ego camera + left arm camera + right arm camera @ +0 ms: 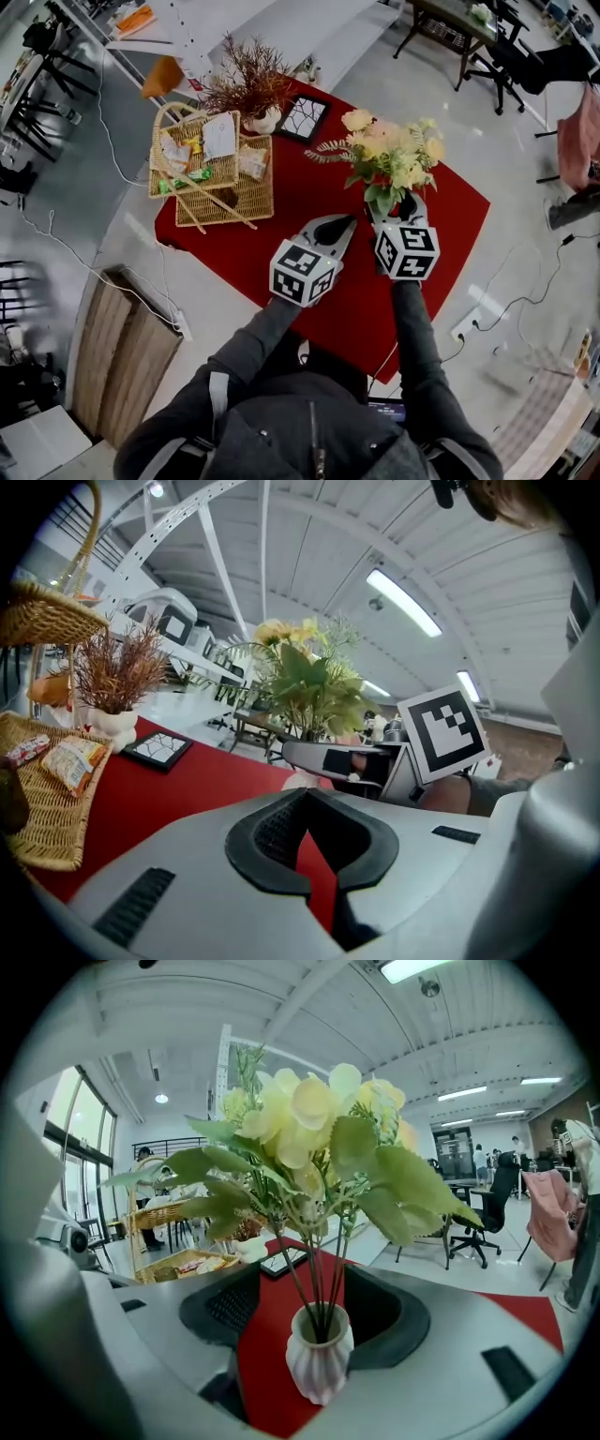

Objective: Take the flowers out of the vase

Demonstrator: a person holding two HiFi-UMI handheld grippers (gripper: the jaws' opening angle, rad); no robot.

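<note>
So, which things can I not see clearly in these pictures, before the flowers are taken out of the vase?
- Right gripper view: the vase overlaps one of the fingers of the right gripper, so contact there cannot be told.
- Head view: the vase is covered by the flowers and that gripper.
- Head view: the print on the packets in the basket is too small.
</note>
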